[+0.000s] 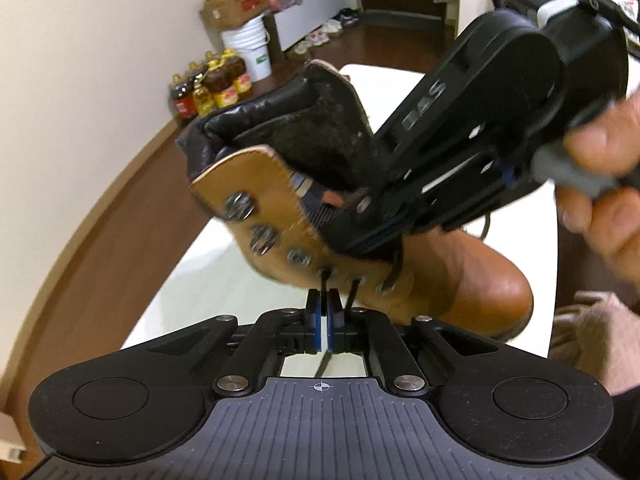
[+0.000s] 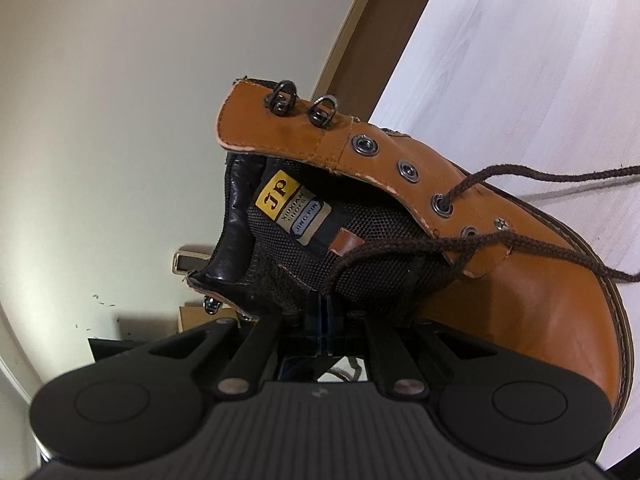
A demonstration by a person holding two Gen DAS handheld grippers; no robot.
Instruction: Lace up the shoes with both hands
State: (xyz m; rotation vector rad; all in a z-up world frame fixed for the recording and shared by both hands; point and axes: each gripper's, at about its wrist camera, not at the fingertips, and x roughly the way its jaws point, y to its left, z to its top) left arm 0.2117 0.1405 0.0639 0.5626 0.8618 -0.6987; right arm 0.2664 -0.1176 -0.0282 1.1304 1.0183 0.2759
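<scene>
A tan leather boot (image 1: pixel 480 280) lies tilted on the white table (image 1: pixel 208 272), its opening towards the cameras. A dark brown lace (image 1: pixel 323 286) comes out of a lower eyelet, and my left gripper (image 1: pixel 326 312) is shut on it just below that eyelet. A hand (image 1: pixel 600 184) holds my right gripper (image 1: pixel 354 222), whose tips reach into the boot by the tongue. In the right wrist view the boot (image 2: pixel 540 300) fills the frame and the lace (image 2: pixel 400 246) loops down to my right gripper (image 2: pixel 325 308). Its jaws stand close together, and whether the pads press the lace does not show.
On the floor beyond the table stand several oil bottles (image 1: pixel 212 88), a white bucket (image 1: pixel 248 48) with a cardboard box (image 1: pixel 236 0) on it, and shoes (image 1: pixel 320 36) by a doorway. More lace (image 2: pixel 560 176) trails across the table (image 2: pixel 500 60) on the right.
</scene>
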